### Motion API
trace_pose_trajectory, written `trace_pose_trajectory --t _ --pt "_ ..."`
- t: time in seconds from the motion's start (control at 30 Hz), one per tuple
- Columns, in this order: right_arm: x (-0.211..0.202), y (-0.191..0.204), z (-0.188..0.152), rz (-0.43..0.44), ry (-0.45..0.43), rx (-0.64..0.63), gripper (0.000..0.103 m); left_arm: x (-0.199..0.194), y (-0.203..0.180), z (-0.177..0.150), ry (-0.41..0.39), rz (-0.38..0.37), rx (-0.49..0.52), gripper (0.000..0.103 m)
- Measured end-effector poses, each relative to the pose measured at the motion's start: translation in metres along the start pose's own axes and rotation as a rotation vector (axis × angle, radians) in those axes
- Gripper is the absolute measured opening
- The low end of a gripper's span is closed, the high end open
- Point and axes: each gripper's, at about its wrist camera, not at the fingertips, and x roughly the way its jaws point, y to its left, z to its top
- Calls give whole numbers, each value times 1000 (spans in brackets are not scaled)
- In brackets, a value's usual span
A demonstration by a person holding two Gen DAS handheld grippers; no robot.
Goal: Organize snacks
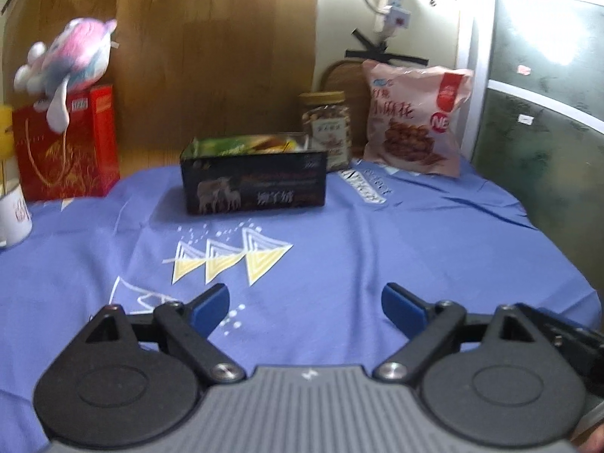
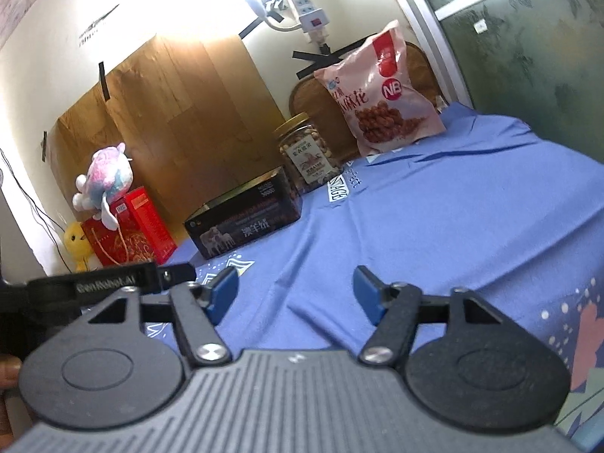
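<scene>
— Both grippers, left (image 1: pixel 305 308) and right (image 2: pixel 298 294), are seen with jaws spread wide, nothing held.
— Snacks?
— A black box (image 1: pixel 253 181) of packets is set mid-surface; jar (image 1: pixel 328 128) and pink bag (image 1: pixel 415 117) are stood behind.

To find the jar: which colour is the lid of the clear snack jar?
The lid of the clear plastic snack jar is golden yellow, clearest in the right wrist view.

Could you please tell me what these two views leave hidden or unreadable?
- Contents of the dark box: left wrist view shows only blurred wrapper tops; in the right wrist view its wall hides them.
- Jar label: too small to read.
- White cup: cut off by the left wrist frame edge.
</scene>
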Motion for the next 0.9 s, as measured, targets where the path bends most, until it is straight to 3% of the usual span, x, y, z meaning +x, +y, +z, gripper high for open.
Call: trace_pose_trajectory --t 0.2,0.9 --pt "5 8 -1 -2 14 -16 78 3 -1 -4 -18 1 29 102" --pt "-5 2 -1 6 19 1 79 -7 -20 -2 -47 -19 81 103"
